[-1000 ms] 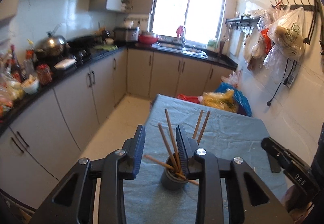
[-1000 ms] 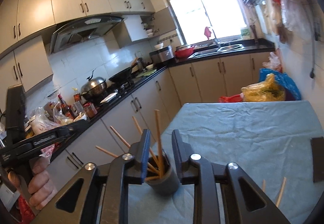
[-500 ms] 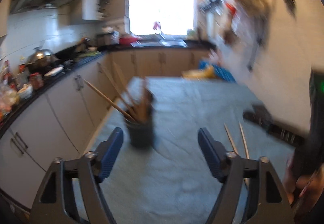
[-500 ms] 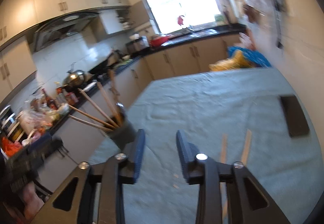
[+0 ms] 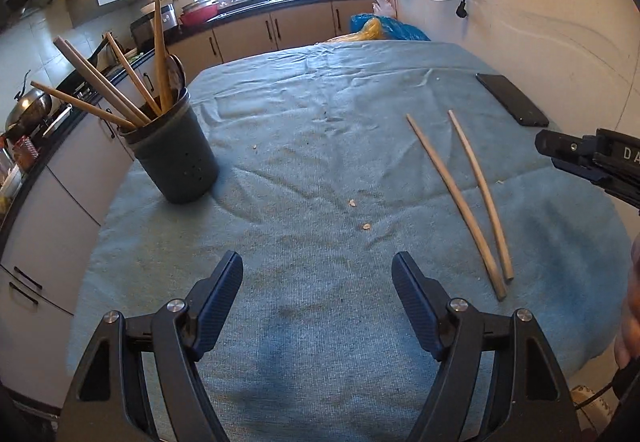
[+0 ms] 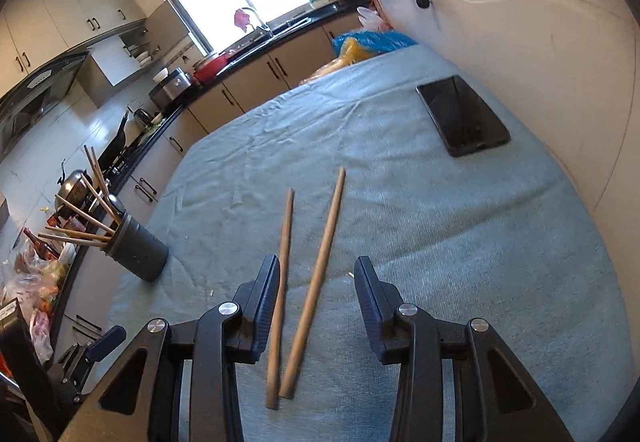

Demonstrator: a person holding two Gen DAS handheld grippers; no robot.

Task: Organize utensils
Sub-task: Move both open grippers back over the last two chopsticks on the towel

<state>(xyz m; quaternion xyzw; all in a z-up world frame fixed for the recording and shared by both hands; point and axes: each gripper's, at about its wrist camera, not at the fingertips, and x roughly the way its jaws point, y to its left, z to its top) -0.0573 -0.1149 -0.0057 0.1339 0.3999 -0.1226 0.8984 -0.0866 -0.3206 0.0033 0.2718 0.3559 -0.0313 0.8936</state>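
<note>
Two loose wooden chopsticks (image 6: 330, 222) lie side by side on the blue cloth (image 6: 440, 242). My right gripper (image 6: 318, 266) stands open over their near halves, one finger on each side; the left chopstick runs close along the left finger. The same pair of chopsticks (image 5: 482, 182) lies to the right of my left gripper (image 5: 318, 266), which is wide open and empty above bare cloth. A dark grey utensil holder (image 5: 176, 154) with several chopsticks and a spoon stands at the table's left edge, also the holder (image 6: 140, 250) in the right wrist view.
A black phone (image 6: 462, 116) lies on the cloth near the wall, beyond the chopsticks. Crumbs dot the cloth (image 5: 366, 226). The kitchen counter and cabinets (image 5: 60, 170) run along the left. The right gripper's body (image 5: 592, 158) enters the left wrist view from the right.
Both grippers have left the holder, swung right and sunk toward the cloth. Both have opened, the left very wide. The right one now straddles the two loose chopsticks.
</note>
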